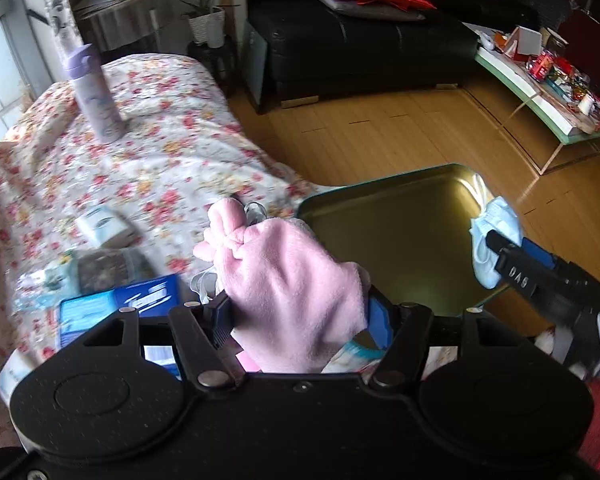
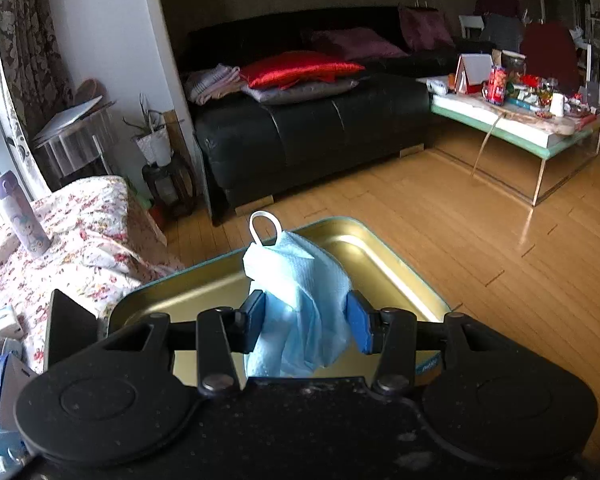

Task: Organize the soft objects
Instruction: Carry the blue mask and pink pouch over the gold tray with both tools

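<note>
We hold a pink fleece cloth clamped in our left gripper, its fingers pressed into the fabric from both sides, above the near edge of a flower-print bedspread. The cloth bunches up beyond the pads, with what looks like clear plastic wrap at its far end, though blur leaves that uncertain. To its right lies a shallow gold metal tray with a teal rim, overhanging the wooden floor.

In our right gripper hangs a light blue face mask, pinched between the blue pads, its white ear loop sticking up over the tray. From the left wrist view, that gripper and mask sit at the tray's right edge.

On the bedspread, far left, stands a lilac bottle. Nearer lie a small white box and a blue packet. Beyond the floor sits a black sofa with a red cushion, and a cluttered coffee table to the right.
</note>
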A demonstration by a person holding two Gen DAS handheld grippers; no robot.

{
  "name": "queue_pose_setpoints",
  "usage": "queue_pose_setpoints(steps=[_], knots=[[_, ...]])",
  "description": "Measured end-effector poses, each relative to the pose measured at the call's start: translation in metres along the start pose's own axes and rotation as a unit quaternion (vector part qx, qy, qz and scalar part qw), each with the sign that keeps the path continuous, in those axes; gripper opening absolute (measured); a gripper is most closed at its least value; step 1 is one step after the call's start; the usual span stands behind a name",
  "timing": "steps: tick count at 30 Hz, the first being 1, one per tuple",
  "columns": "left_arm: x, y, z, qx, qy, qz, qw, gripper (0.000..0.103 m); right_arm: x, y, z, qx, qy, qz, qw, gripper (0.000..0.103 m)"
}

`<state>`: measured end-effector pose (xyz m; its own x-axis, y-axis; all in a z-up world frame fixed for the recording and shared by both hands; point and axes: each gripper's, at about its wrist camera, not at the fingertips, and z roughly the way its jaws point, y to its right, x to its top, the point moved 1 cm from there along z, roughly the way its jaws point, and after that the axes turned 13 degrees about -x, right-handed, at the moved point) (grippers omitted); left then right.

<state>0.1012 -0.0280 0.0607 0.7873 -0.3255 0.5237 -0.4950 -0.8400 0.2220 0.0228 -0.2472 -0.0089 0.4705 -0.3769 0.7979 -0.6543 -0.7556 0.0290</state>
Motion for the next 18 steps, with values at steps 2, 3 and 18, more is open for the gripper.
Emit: queue_pose_setpoints(steps=[2, 3, 18], knots=[[0.006, 0.008, 0.011, -0.007, -0.004, 0.001, 1.0000, 0.060, 0.000, 0.000, 0.001, 0.002, 0.001, 0.000, 1.000, 0.045], [0.009, 0.012, 0.017, -0.010, -0.006, 0.001, 0.9999, 0.060, 0.000, 0.000, 0.002, 0.002, 0.001, 0.000, 1.000, 0.045], [0.027, 0.047, 0.086, -0.008, -0.050, 0.000, 0.9987, 0.060, -0.002, 0.000, 0.009, 0.017, -0.023, 0.020, 0.999, 0.048]])
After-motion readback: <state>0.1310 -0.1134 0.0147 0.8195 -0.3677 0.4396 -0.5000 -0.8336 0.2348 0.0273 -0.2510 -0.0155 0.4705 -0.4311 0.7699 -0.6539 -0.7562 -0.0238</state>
